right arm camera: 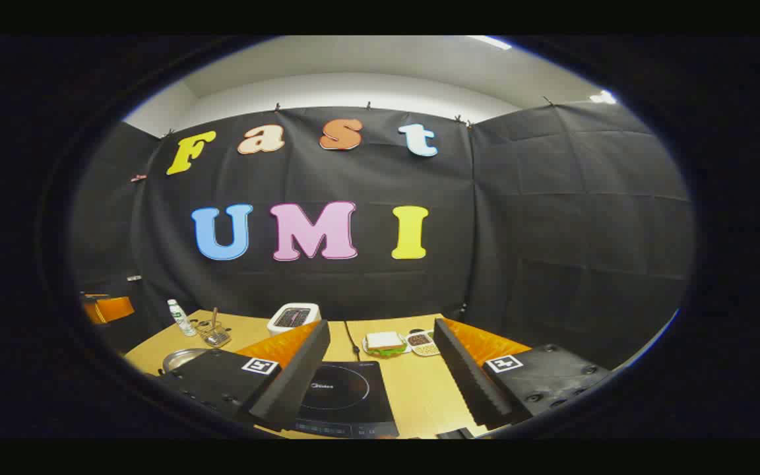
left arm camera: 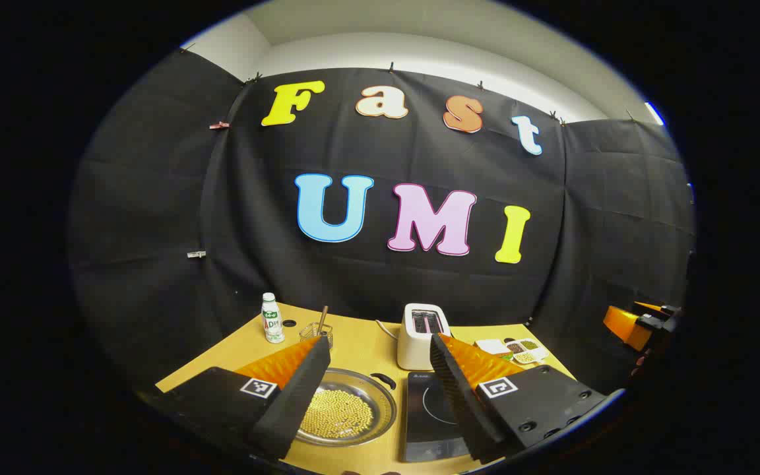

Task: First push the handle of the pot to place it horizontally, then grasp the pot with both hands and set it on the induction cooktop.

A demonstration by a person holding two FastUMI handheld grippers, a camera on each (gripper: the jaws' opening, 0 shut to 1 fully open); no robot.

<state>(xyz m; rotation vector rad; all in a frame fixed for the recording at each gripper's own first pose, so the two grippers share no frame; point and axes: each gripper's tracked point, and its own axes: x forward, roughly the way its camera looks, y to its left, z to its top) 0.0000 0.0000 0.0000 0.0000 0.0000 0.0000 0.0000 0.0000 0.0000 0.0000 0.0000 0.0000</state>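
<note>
Left gripper open above pot; cooktop beside.

Open right claw above the induction cooktop; pot apparently far left.

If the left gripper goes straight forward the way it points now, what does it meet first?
Probably the white toaster: it stands between the open fingers of the left gripper, beyond the pot and cooktop lying lower down. Depth is unclear; it may pass over the toaster and meet the black cloth wall.
</note>
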